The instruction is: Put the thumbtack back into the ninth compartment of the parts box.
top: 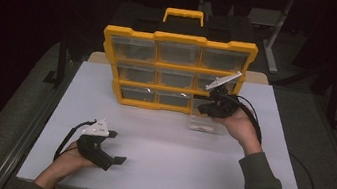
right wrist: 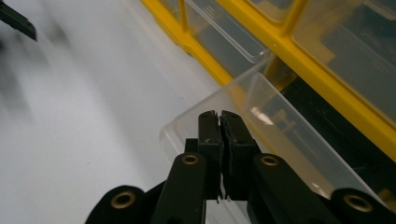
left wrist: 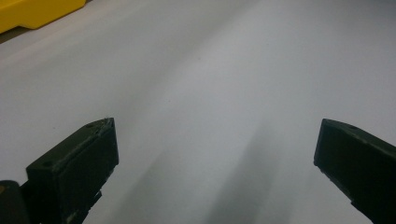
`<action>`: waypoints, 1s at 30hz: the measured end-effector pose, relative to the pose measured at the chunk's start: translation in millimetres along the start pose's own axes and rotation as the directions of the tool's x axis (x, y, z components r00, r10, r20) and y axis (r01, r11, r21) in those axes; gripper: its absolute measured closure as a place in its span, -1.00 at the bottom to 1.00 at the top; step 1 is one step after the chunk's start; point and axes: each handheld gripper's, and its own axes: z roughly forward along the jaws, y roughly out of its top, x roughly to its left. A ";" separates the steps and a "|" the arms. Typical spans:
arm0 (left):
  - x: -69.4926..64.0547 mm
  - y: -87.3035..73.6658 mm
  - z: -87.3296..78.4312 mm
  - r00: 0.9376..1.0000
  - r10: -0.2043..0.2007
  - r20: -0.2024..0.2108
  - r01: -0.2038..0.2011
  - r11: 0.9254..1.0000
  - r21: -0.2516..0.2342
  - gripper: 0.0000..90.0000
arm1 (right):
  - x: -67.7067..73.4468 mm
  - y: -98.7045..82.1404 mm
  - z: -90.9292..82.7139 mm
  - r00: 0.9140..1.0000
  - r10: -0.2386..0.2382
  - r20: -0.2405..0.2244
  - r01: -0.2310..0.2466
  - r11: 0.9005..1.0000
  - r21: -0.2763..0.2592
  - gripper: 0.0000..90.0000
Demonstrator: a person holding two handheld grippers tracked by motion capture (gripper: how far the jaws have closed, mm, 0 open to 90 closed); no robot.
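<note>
Right claw (right wrist: 219, 122) pinches front wall of clear drawer (top: 207, 122) — drawer is partly out of bottom-right slot of organizer (top: 176, 73), front end over counter (top: 165, 170). You pull straight, level, slowly. Left claw (top: 117, 147) rests wide, empty — you brace organizer if it slides.

The high view is dim: the room around the white rectangular table (top: 167, 160) sinks into near black, while the tabletop and the yellow plastic drawer cabinet (top: 175, 73) catch soft light from above. Pale glare sits on the cabinet's clear fronts. The picture is soft and grainy. In the left gripper view the tabletop is evenly lit, with faint, diffuse shadows running away from the black jaws. In the right gripper view the far left corner is smeared by blur, and highlights glint on the clear plastic drawer (right wrist: 261, 121).
</note>
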 end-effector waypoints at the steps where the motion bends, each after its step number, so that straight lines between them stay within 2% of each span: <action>1: 0.1 0.0 -0.1 1.000 0.000 0.000 0.000 1.000 -0.001 -1.00 | -1.5 -0.8 1.3 1.000 0.003 0.004 -0.003 1.000 0.004 0.90; 6: 0.0 0.0 0.0 1.000 0.000 0.000 0.000 1.000 0.000 -1.00 | -8.2 -6.0 7.7 1.000 0.014 0.022 -0.014 1.000 0.025 0.90; 15: -0.2 0.0 0.2 1.000 0.000 0.001 0.000 1.000 0.000 -1.00 | -15.1 -14.7 15.1 0.999 0.035 0.024 -0.036 0.998 0.054 0.90; 25: 0.0 -0.1 -0.2 1.000 0.000 0.000 0.000 1.000 0.000 -1.00 | -15.3 -16.1 15.0 0.999 0.043 0.027 -0.044 0.998 0.055 0.84; 30: 0.1 -0.1 -0.2 1.000 -0.001 0.000 0.001 1.000 0.000 -1.00 | -13.8 -15.0 10.0 0.999 0.037 0.032 -0.038 0.999 0.029 0.85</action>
